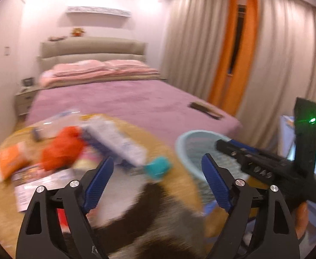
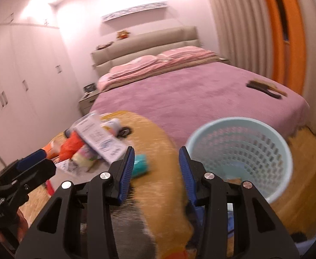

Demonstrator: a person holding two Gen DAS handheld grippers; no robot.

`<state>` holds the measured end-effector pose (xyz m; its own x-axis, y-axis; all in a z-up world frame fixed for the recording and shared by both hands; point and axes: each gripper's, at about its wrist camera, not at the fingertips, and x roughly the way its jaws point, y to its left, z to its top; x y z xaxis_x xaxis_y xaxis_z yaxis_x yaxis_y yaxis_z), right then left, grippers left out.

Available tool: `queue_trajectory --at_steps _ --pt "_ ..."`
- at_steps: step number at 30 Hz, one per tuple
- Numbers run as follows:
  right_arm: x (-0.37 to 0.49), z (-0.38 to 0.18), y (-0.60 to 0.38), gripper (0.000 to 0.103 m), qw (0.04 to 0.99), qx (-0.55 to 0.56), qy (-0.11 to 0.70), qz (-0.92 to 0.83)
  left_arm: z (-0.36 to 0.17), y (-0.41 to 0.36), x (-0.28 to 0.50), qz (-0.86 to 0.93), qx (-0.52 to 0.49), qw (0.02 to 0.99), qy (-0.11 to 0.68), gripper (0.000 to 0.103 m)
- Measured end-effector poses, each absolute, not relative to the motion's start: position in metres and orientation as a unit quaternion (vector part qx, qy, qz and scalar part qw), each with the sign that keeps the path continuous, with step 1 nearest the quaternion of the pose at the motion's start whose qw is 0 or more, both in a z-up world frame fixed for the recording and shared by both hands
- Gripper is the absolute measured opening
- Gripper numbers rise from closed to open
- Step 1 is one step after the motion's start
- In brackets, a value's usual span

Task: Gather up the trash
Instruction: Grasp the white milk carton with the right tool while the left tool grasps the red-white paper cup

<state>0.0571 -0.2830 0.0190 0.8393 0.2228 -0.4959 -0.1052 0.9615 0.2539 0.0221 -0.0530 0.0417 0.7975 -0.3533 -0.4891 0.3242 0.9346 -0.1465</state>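
Observation:
A pile of trash lies on a round yellow-brown table [image 1: 162, 151]: an orange crumpled bag [image 1: 61, 149], a white printed packet [image 1: 117, 140], a teal item [image 1: 158, 167] and paper leaflets [image 1: 37, 183]. A pale blue mesh bin [image 2: 240, 157] stands right of the table. My left gripper [image 1: 158, 168] is open and empty, over the table just short of the teal item. My right gripper [image 2: 157, 161] is open and empty, between the pile and the bin; the teal item [image 2: 140, 165] lies by its left finger. Both views are blurred.
A bed with a purple cover [image 2: 190, 90] stands behind the table, with a dark object [image 2: 263, 89] near its right edge. Curtains [image 1: 276, 54] hang on the right, wardrobes [image 2: 17, 82] on the left. The right gripper's body [image 1: 265, 166] shows over the bin [image 1: 192, 149].

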Motion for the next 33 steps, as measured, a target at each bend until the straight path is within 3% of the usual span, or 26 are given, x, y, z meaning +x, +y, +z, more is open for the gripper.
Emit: queue_trajectory --at_steps 4,10,15,17,28,33 --pt "0.068 0.018 -0.247 0.046 0.954 0.074 0.266 0.114 0.032 -0.012 0.017 -0.124 -0.032 0.951 0.282 0.084" --pt "0.102 0.008 -0.215 0.061 0.948 0.057 0.274 0.151 0.003 0.035 0.024 -0.075 -0.063 0.942 0.321 0.084" --pt "0.135 0.001 -0.194 0.084 0.939 0.041 0.292 0.175 -0.022 0.048 0.038 -0.074 -0.081 0.929 0.354 0.084" --pt "0.148 -0.002 -0.185 0.087 0.934 0.031 0.301 0.191 -0.030 0.051 0.042 -0.074 -0.086 0.925 0.362 0.084" --pt "0.205 -0.025 -0.157 0.088 0.900 -0.013 0.356 0.250 -0.046 0.042 0.051 -0.089 -0.090 0.914 0.385 0.083" --pt "0.212 -0.032 -0.153 0.087 0.890 -0.007 0.368 0.268 -0.049 0.040 0.055 -0.090 -0.090 0.909 0.397 0.064"
